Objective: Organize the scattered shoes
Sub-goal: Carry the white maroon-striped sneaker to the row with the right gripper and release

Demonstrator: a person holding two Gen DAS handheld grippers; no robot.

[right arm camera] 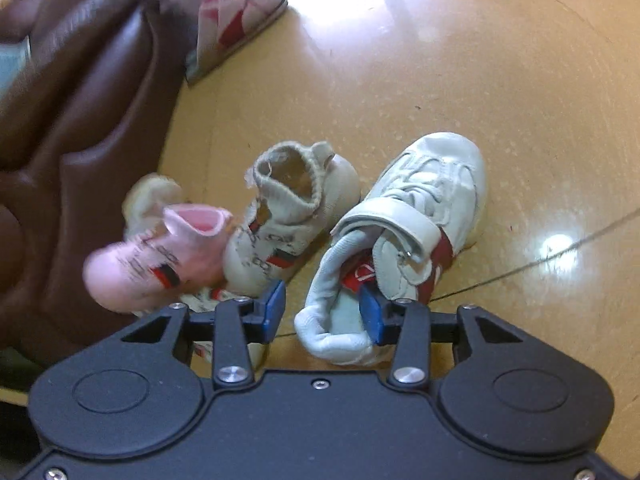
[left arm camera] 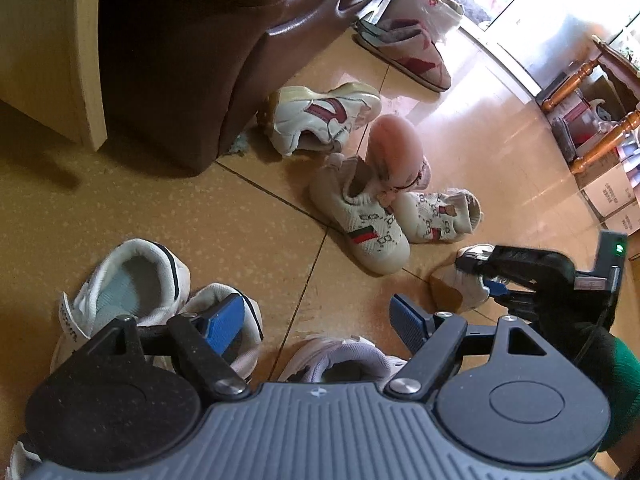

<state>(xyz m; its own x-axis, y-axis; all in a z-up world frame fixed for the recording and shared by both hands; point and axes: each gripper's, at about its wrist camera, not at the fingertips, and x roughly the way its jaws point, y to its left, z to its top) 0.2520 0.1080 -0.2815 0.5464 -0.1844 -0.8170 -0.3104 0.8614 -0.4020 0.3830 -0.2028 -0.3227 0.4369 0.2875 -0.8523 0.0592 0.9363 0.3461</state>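
My left gripper [left arm camera: 316, 320] hangs open above the floor, nothing between its blue pads. A pair of white sneakers [left arm camera: 132, 280] lies under its left finger and a lavender shoe [left arm camera: 340, 360] just below it. My right gripper [right arm camera: 322, 312] straddles the heel collar of a white sneaker with red trim [right arm camera: 420, 216]. One pad sits inside the shoe. The other stands just outside the collar with a gap showing, so it is open. Its match [left arm camera: 320, 120] lies tipped by the sofa. A pink shoe [right arm camera: 156, 256] and a beige knit shoe [right arm camera: 296, 216] lie to the left.
A brown leather sofa [left arm camera: 192, 60] and a pale cabinet [left arm camera: 52, 40] bound the far left. Red-patterned slippers [left arm camera: 404, 48] lie by the sofa's end. A second beige knit shoe [left arm camera: 436, 216] rests beside the first. Wooden furniture legs [left arm camera: 592, 92] and boxes [left arm camera: 612, 196] stand at right.
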